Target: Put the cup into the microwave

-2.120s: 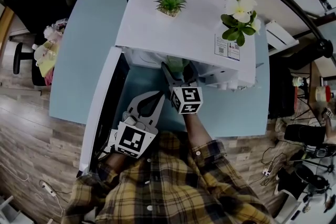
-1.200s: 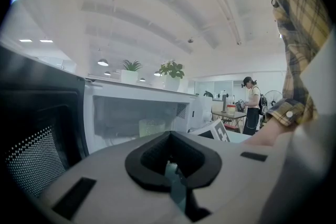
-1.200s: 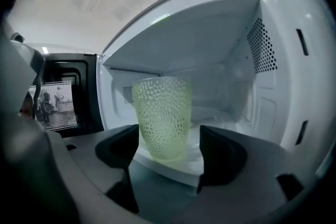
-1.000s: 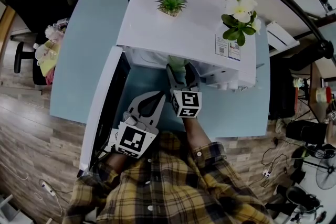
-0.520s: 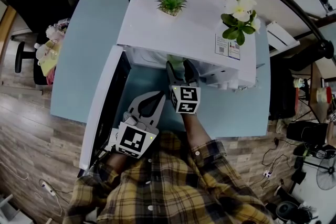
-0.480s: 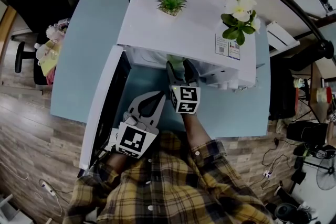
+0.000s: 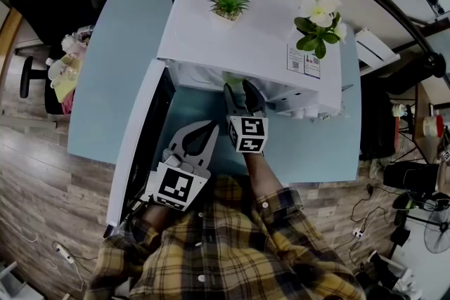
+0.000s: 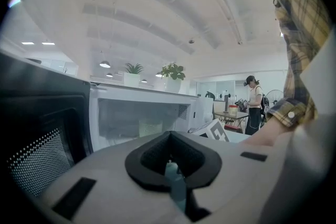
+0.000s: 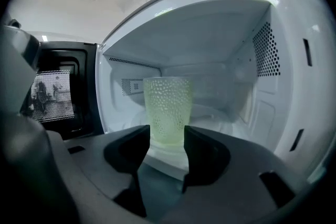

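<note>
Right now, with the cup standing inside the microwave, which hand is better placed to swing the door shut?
Probably left: the left gripper, shut, waits beside the open door. The right gripper sits at the microwave mouth, jaws just closing, cup framed between their tips.

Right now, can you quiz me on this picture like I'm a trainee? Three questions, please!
1. True or false: the microwave door is shut.
2. Where is the cup? A: on top of the microwave. B: standing upright inside the microwave. C: on the floor.
3. How many plants stand on the microwave?

Key: 1. False, the door is swung open. 2. B. 3. Two.
</note>
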### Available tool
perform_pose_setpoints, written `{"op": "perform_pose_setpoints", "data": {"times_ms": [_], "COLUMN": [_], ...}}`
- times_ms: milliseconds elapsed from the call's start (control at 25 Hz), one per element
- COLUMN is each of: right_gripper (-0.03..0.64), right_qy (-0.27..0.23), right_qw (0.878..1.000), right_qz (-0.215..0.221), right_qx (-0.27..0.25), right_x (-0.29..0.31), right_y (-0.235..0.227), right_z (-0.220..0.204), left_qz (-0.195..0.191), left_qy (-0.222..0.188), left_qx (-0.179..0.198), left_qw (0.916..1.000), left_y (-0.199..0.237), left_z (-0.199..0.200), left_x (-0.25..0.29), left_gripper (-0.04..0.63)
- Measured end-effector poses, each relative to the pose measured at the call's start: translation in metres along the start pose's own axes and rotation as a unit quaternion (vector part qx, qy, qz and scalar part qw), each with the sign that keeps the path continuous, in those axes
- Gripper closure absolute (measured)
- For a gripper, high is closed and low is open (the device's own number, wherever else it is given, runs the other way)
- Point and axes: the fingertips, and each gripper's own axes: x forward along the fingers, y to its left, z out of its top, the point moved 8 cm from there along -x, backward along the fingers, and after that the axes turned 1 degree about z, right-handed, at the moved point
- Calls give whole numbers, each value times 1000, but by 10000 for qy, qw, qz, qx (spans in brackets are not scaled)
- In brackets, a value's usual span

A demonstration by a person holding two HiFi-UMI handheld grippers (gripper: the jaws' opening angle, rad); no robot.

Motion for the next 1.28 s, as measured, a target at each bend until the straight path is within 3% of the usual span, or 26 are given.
{"op": "perform_pose_setpoints", "data": {"times_ms": [400, 640, 880, 1160, 1280], "right_gripper": [408, 408, 408, 408, 453], "right_qy": [-191, -365, -571, -813, -912], "right_qw": [9997, 9977, 9950, 9912, 9898], "right_qz": [66, 537, 759, 1043, 1098], "right_qx": [134, 195, 307, 89, 11], "right_x": [-20, -51, -111, -195, -226], "right_y": [-2, -2, -7, -10, -11], "right_z": [5, 16, 30, 40, 41], "left_qz": [101, 393, 603, 710, 740], "left_qy": [-107, -140, -141, -206, -240], "left_qx": [8, -66, -174, -205, -154], "left_qw": [9999, 9991, 9979, 9971, 9969], "left_y": [0, -8, -36, -84, -101], "left_z": [2, 1, 4, 6, 5], "left_x": [-5, -13, -31, -52, -62], "left_gripper": [606, 605, 606, 606, 605]}}
